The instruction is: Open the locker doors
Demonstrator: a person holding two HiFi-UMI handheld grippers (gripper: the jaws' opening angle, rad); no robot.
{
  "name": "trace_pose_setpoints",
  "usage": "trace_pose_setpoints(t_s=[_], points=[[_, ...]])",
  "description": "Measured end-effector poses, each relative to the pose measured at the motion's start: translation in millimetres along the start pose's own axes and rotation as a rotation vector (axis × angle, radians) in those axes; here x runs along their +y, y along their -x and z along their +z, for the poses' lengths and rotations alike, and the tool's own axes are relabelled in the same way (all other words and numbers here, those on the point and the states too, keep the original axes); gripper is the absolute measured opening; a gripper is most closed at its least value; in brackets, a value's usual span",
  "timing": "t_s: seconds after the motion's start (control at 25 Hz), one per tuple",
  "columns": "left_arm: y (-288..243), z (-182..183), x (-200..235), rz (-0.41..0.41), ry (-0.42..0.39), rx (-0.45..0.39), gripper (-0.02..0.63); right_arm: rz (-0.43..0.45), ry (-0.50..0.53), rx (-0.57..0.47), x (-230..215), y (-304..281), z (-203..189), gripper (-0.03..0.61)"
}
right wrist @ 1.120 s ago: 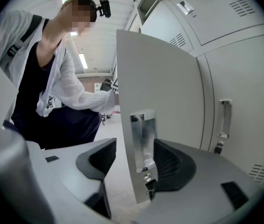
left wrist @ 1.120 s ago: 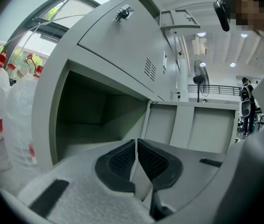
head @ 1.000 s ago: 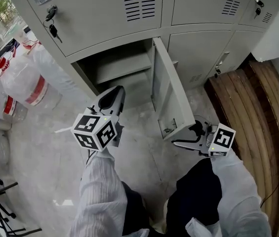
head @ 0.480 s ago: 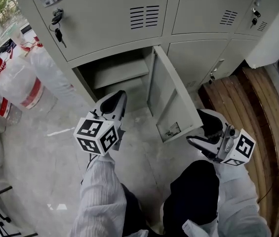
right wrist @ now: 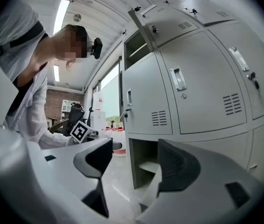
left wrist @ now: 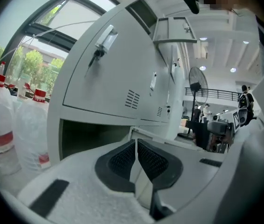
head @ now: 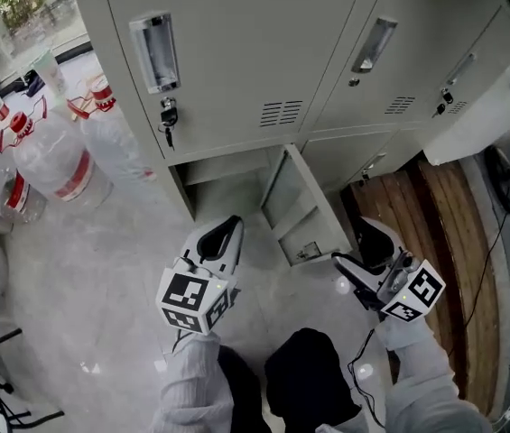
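The grey lockers fill the top of the head view. One bottom compartment stands open, its door swung out toward me. My left gripper is shut with nothing in it, on the floor side of that opening; its pads press together. My right gripper hangs open just right of the door's free edge and does not touch it. Between its jaws the right gripper frames the open compartment. A key hangs in the tall door above.
Large water bottles crowd the floor at the left. Wooden boards lie on the right beside a white block. High up, another locker door stands open. A person in white leans over the grippers.
The right gripper has come away from the open door's free edge. Both grippers have pulled back from the lockers, and the head view has lifted, showing the tall upper doors.
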State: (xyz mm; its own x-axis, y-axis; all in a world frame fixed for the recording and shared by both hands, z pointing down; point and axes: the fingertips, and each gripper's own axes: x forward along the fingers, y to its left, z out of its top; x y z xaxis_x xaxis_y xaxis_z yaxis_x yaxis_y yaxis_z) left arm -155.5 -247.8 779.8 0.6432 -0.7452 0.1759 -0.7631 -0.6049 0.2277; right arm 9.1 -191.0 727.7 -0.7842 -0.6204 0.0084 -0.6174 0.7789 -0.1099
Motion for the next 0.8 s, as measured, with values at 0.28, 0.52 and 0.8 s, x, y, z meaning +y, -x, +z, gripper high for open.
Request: trace_pose_setpoints(t_s=[0.28, 0.52, 0.8], points=[[65.1, 95.7, -23.5, 0.041, 0.066, -0.017, 0.018, -0.080, -0.026, -0.026, 38.8, -29.1, 86.5, 0.284], [116.9, 169.0, -48.5, 0.078, 0.106, -0.017, 0.018, -0.093, -0.034, 0.015, 80.6, -37.4, 155.3, 0.284], [166.5, 233.4, -81.1, 0.126, 0.179, -0.015, 0.018, -0.155, -0.103, 0.044, 112.5, -34.7, 229.6, 0.284]])
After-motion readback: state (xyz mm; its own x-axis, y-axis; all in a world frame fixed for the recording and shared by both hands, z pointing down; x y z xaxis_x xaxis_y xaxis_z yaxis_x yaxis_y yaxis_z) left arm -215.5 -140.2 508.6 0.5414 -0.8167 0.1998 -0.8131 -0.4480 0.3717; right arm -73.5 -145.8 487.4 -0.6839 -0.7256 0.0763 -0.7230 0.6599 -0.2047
